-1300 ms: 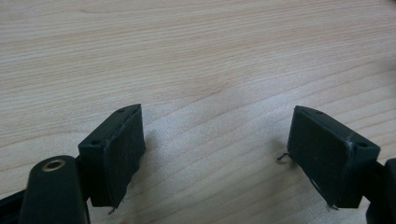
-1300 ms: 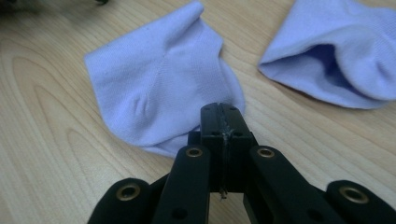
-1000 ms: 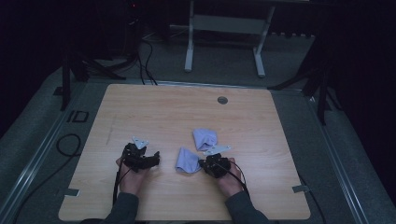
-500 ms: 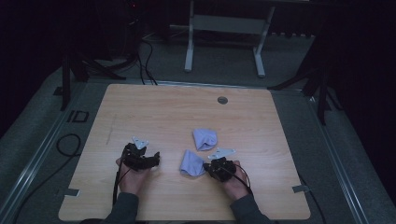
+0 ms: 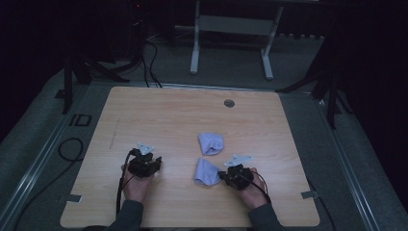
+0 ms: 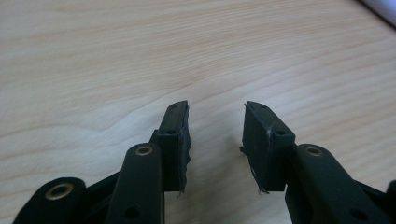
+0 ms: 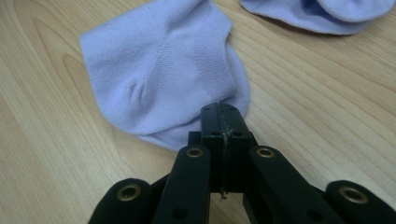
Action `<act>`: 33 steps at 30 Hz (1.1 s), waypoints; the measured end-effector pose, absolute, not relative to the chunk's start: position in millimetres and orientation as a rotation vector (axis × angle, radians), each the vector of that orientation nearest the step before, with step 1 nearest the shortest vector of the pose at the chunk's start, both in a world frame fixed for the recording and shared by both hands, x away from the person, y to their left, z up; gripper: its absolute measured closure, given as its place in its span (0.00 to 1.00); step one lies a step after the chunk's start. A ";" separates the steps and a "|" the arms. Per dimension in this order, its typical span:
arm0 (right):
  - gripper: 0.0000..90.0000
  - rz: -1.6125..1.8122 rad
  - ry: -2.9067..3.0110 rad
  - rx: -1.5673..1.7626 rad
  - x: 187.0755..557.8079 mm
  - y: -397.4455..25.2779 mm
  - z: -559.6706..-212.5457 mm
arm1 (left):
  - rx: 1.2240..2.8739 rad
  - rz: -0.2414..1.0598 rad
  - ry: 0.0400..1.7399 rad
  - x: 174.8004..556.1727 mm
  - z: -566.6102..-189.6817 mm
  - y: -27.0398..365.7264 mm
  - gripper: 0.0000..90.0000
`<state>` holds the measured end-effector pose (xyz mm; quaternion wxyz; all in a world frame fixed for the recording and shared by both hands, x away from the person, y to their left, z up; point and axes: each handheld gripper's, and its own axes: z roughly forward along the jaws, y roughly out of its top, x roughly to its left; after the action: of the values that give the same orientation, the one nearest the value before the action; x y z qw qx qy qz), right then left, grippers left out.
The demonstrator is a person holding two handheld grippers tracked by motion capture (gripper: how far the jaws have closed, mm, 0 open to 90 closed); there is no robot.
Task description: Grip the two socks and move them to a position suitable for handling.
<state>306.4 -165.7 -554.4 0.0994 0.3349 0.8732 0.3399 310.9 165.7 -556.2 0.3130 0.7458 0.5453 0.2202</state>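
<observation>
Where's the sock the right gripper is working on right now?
In the high view, the near sock lies flat at the table's front centre, just left of the right gripper, which pinches its edge; the second sock sits just behind.

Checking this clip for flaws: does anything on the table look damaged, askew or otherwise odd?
Nothing stands out. Two lavender socks lie on the table: the near sock is pinched at its edge by the right gripper, the far sock lies bunched. The left gripper is open over bare wood.

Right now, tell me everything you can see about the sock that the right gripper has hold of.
The near sock is pale lavender knit, short, with a ribbed band and a shaped heel. It lies flat on the wooden table, apart from the second sock. The right gripper has its jaws shut on its edge.
</observation>
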 end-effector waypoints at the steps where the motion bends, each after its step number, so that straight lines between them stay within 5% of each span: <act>1: 1.00 1.002 2.585 0.991 306.6 -166.4 -554.2 | 1.976 0.576 1.415 309.6 -554.5 162.4 0.68; 12: 1.00 1.002 2.597 0.985 308.1 -168.9 -553.8 | 2.045 0.524 1.124 284.1 -528.4 127.4 0.71; 33: 1.00 1.038 2.603 1.013 309.4 -174.4 -555.0 | 2.077 0.383 0.892 269.9 -514.3 67.4 0.85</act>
<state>309.4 -174.4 -555.0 0.0809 0.3390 0.8706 0.3471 269.9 67.4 -514.3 0.4119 0.8254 0.3547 0.1524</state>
